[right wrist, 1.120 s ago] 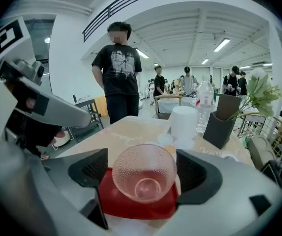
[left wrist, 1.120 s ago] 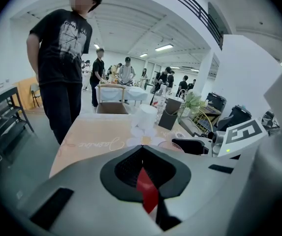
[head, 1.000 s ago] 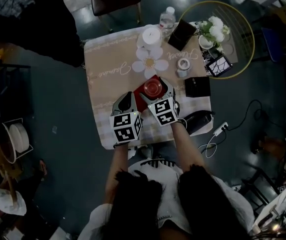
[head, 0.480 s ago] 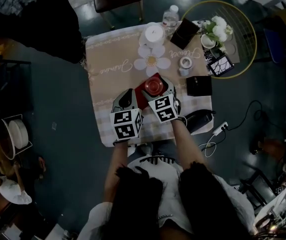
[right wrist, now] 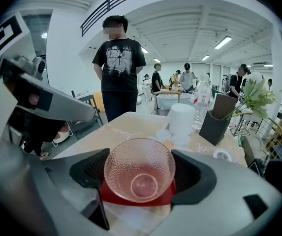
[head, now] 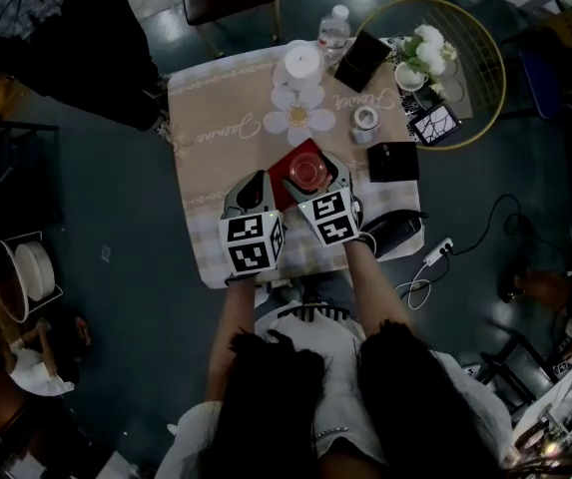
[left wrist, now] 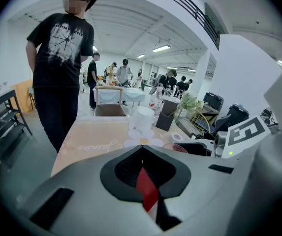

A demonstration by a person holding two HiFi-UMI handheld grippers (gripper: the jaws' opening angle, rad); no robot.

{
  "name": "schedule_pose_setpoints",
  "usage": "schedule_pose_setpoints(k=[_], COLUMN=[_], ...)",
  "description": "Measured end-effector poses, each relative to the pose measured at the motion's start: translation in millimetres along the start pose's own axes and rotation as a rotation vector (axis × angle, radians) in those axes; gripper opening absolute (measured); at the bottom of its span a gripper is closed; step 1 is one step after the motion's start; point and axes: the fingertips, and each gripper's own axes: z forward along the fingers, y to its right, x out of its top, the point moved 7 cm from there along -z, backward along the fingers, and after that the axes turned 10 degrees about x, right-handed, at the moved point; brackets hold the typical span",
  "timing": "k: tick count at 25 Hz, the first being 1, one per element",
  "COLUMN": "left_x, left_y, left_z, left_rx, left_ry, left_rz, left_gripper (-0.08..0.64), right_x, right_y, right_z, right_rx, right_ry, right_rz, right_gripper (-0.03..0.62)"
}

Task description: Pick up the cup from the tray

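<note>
A clear dimpled glass cup (right wrist: 140,173) stands on a small red tray (right wrist: 112,196) on the beige-clothed table (head: 216,148). My right gripper (right wrist: 139,167) has a jaw on each side of the cup, both pads against its wall, shut on it. In the head view the cup (head: 307,172) and tray (head: 284,182) lie just ahead of both grippers. My left gripper (left wrist: 143,175) is shut on the near edge of the red tray (left wrist: 147,191), a red sliver showing between its jaws. From above, the left gripper (head: 257,192) sits left of the right gripper (head: 314,181).
Further back on the table are a white upturned cup (head: 302,65) on a flower-shaped mat (head: 298,118), a water bottle (head: 334,30), a black holder (head: 362,63), a tape roll (head: 365,120) and a black box (head: 393,161). A person (right wrist: 118,68) stands at the far side.
Only the head camera has shifted a little. Both grippers keep their places at the tray and the cup.
</note>
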Motion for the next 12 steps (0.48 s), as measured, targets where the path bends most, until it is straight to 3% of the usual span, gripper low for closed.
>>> schedule_pose_setpoints(k=[12], left_x=[-5], left_y=[35], left_z=[-8], left_rx=[-0.096], left_ry=[0.021], left_rz=[0.052], left_gripper=[0.009], right_x=[-28], right_y=[6], right_z=[-50], right_rx=[-0.107], right_ry=[0.003], right_rz=[0.057], right_gripper=[0.397])
